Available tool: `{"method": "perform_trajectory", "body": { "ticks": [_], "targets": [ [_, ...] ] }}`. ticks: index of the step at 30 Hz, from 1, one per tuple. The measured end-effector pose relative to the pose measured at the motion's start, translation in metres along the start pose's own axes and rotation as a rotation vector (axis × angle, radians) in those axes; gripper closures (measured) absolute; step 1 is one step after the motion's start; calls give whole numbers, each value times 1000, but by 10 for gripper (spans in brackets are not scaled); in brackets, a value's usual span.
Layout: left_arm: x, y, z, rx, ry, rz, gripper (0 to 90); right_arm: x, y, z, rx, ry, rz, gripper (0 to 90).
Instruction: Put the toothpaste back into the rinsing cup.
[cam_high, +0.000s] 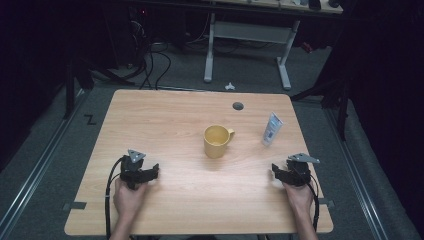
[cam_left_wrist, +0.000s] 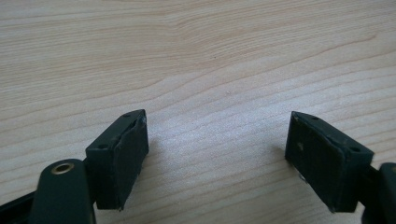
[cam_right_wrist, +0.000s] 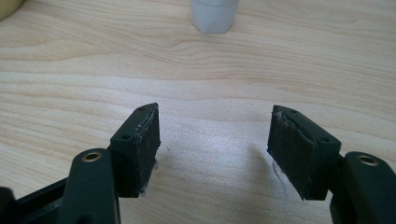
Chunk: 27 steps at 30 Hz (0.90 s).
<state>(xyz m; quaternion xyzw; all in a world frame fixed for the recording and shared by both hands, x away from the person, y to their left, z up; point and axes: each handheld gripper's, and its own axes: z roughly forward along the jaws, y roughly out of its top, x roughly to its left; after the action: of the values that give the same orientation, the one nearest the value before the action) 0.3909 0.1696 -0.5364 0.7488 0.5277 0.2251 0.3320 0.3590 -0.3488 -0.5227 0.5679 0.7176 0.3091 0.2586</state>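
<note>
A yellow mug (cam_high: 217, 140) stands upright near the middle of the wooden table (cam_high: 165, 120), its handle pointing right. To its right a white tube (cam_high: 272, 128) stands on its cap; its white cap end (cam_right_wrist: 214, 15) appears at the top of the right gripper view. My left gripper (cam_high: 144, 172) rests low on the table at the front left, held by a hand. Its jaws stand wide apart over bare wood (cam_left_wrist: 217, 135). My right gripper (cam_high: 282, 171) sits at the front right, also open with nothing between its pads (cam_right_wrist: 140, 149).
A round grey cable hole (cam_high: 238, 106) lies near the table's far edge. Beyond the table stand a white desk frame (cam_high: 245, 45) and loose cables on grey carpet. The mug's yellow edge (cam_right_wrist: 9, 7) peeks into the top left corner of the right gripper view.
</note>
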Motion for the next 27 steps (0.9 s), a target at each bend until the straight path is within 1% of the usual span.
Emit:
{"method": "perform_trajectory", "body": {
  "ticks": [5, 10, 11, 12, 14, 20, 24, 27],
  "targets": [
    [0, 0, 0, 0, 0, 1, 215, 1, 1, -6, -30, 5, -3, 339],
    [0, 0, 0, 0, 0, 1, 215, 3, 5, -11, -43, 7, -7, 364],
    [0, 0, 0, 0, 0, 1, 215, 3, 7, -15, -67, 12, -3, 382],
    [0, 0, 0, 0, 0, 0, 215, 3, 7, -16, -71, 14, 6, 386],
    [0, 0, 0, 0, 0, 1, 215, 4, 8, -17, -72, 18, 12, 392],
    [0, 0, 0, 0, -1, 1, 215, 4, 13, -19, -73, 32, 5, 408],
    [0, 0, 0, 0, -1, 1, 216, 6, 21, -22, -87, 41, -10, 417],
    [0, 0, 0, 0, -1, 1, 216, 6, 25, -22, -91, 46, -11, 416]
  ]
}}
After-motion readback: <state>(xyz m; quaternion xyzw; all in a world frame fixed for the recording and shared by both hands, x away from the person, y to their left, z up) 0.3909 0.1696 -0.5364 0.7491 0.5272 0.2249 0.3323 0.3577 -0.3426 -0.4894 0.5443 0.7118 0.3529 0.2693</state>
